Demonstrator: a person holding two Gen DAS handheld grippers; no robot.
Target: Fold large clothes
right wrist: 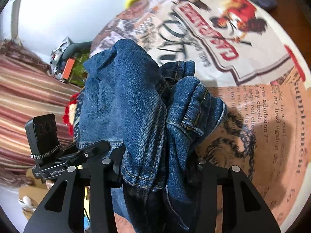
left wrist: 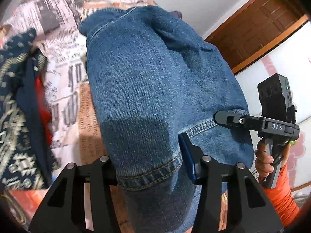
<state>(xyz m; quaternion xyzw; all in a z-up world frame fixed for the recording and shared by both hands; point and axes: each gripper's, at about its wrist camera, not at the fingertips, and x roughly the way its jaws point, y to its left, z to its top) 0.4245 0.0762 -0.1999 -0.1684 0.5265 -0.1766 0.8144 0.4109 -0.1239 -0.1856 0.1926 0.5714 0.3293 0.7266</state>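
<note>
Both the left tongs (left wrist: pixel 149 167) and the right tongs (right wrist: pixel 157 167) pinch the hem of the jeans (left wrist: pixel 155 73), which hang lifted over the newspaper-print sheet (right wrist: pixel 262 106), their long axis stretching forward, away from both.

Left gripper (left wrist: pixel 149 167): matte black, cut-out arms, silver pivot screws, blue pad (left wrist: pixel 187 158).
Right gripper (right wrist: pixel 155 167): same black build; seen from the left, white "DAS" lettering, green light.
Hand (left wrist: pixel 265 160): bare skin.
Sleeve (left wrist: pixel 279 196): orange.
</note>
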